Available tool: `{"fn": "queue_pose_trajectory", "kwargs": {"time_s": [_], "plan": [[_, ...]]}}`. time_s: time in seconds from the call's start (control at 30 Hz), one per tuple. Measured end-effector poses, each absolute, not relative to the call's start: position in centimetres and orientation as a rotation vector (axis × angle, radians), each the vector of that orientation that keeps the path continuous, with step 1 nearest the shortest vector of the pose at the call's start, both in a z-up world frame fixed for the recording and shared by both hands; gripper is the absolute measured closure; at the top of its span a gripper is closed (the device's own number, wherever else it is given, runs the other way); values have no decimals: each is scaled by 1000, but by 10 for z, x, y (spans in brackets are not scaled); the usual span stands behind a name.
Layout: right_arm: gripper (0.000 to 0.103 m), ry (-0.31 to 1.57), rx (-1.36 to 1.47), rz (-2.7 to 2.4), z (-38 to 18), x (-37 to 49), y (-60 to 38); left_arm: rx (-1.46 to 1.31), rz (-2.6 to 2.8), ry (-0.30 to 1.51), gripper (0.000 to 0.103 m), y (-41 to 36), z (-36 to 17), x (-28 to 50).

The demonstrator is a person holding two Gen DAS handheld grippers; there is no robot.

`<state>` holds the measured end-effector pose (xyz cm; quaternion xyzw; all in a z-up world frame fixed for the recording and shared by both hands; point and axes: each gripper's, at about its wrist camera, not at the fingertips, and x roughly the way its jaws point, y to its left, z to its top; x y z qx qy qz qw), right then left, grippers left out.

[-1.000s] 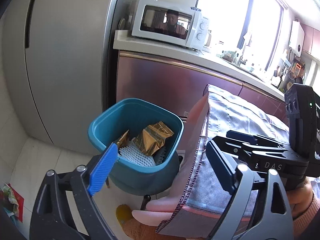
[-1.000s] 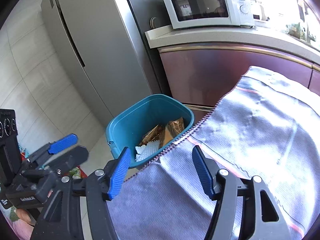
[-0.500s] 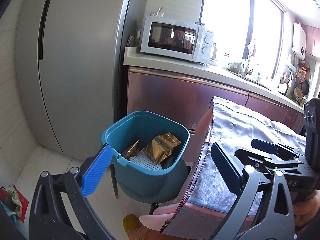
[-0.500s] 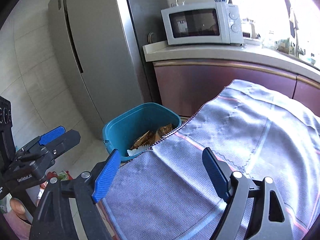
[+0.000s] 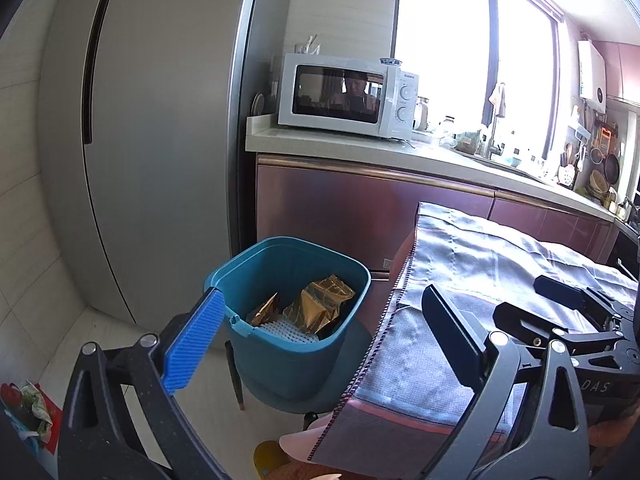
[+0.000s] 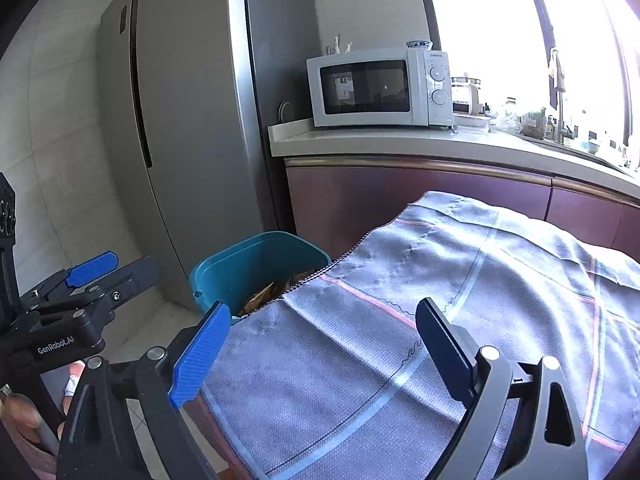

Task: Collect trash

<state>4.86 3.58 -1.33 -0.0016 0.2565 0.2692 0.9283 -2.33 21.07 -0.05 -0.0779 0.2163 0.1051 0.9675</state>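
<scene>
A teal trash bin [image 5: 288, 344] stands on thin legs on the floor beside the table. Gold foil wrappers [image 5: 320, 306] and a white foam net [image 5: 286, 330] lie in it. The bin also shows in the right wrist view [image 6: 240, 272], partly hidden by the table edge. My left gripper [image 5: 320, 340] is open and empty, held back from the bin. My right gripper [image 6: 320, 352] is open and empty over the grey cloth-covered table [image 6: 460, 300]. The left gripper also shows in the right wrist view [image 6: 104, 272], and the right gripper shows at the right of the left wrist view [image 5: 560, 308].
A tall grey fridge [image 5: 160, 140] stands behind the bin. A white microwave [image 5: 348, 96] sits on the counter [image 5: 400, 156] above maroon cabinets. A crumpled packet [image 5: 34, 412] lies on the floor at the lower left. A yellow object [image 5: 268, 456] is under the table edge.
Both grippers have drawn back and up from the bin, so it looks smaller and lower. More of the fridge, microwave and counter shows. Both stay open.
</scene>
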Motion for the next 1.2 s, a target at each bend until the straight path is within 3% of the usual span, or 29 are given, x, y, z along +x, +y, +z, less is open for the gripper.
{"fn": "queue_pose_trajectory", "kwargs": {"time_s": [0.53, 1.2], "plan": [[7, 385, 11, 465, -5, 12, 5, -98, 215, 383, 6, 183, 11, -38], [7, 339, 39, 313, 0, -27, -42, -80, 135, 335, 6, 146, 15, -57]]}}
